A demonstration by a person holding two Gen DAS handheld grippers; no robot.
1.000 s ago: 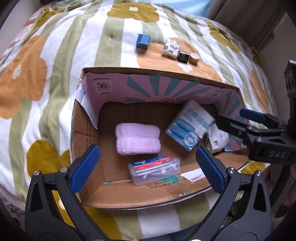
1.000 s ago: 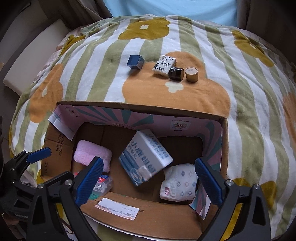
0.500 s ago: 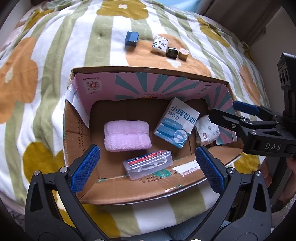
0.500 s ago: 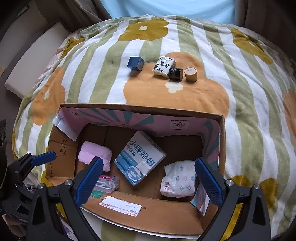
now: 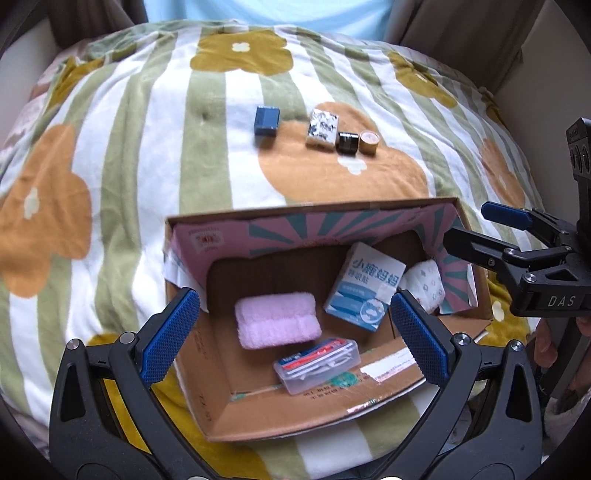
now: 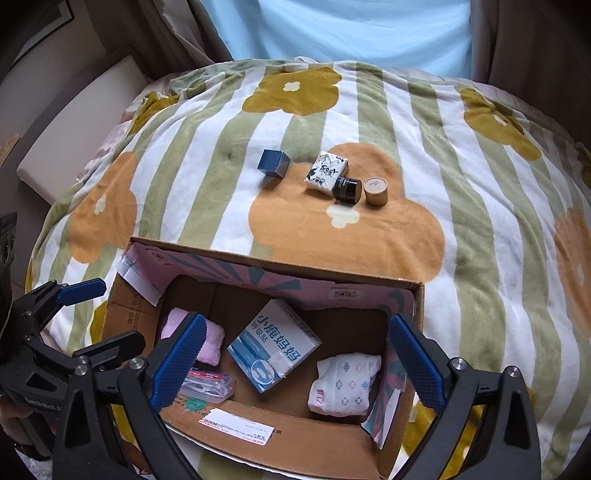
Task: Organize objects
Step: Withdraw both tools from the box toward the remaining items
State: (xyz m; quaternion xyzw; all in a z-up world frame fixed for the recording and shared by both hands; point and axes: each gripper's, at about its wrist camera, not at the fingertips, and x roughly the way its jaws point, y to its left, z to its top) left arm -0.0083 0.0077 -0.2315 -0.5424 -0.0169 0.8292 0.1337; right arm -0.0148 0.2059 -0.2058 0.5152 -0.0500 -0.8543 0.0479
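Note:
An open cardboard box [image 5: 258, 413] [image 6: 295, 430] sits on the flowered blanket. Inside lie a pink towel [image 5: 277, 325] [image 6: 210, 339], a blue-white carton [image 5: 365, 291] [image 6: 273, 347], a clear plastic case [image 5: 317, 365] [image 6: 208, 386] and a white patterned cloth roll [image 5: 424, 284] [image 6: 343, 384]. Beyond the box stand a blue cube [image 5: 266, 120] [image 6: 274, 163], a tissue pack [image 5: 322, 127] [image 6: 327, 172], a black jar [image 5: 347, 142] [image 6: 347, 190] and a tan jar [image 5: 369, 141] [image 6: 376, 191]. My left gripper [image 5: 291, 336] [image 6: 96, 314] is open and empty above the box's near edge. My right gripper [image 6: 295, 365] [image 5: 476, 230] is open and empty over the box.
The blanket [image 5: 110, 184] [image 6: 480, 221] covers a rounded bed. A white cushion [image 6: 85, 122] lies off its left side. Curtains and a pale blue window [image 6: 340, 33] are behind. The box's flaps stand upright at the far wall.
Both grippers pulled back and up from the box, so more blanket shows. The blue-white carton dropped from a tilt and now rests on the box floor.

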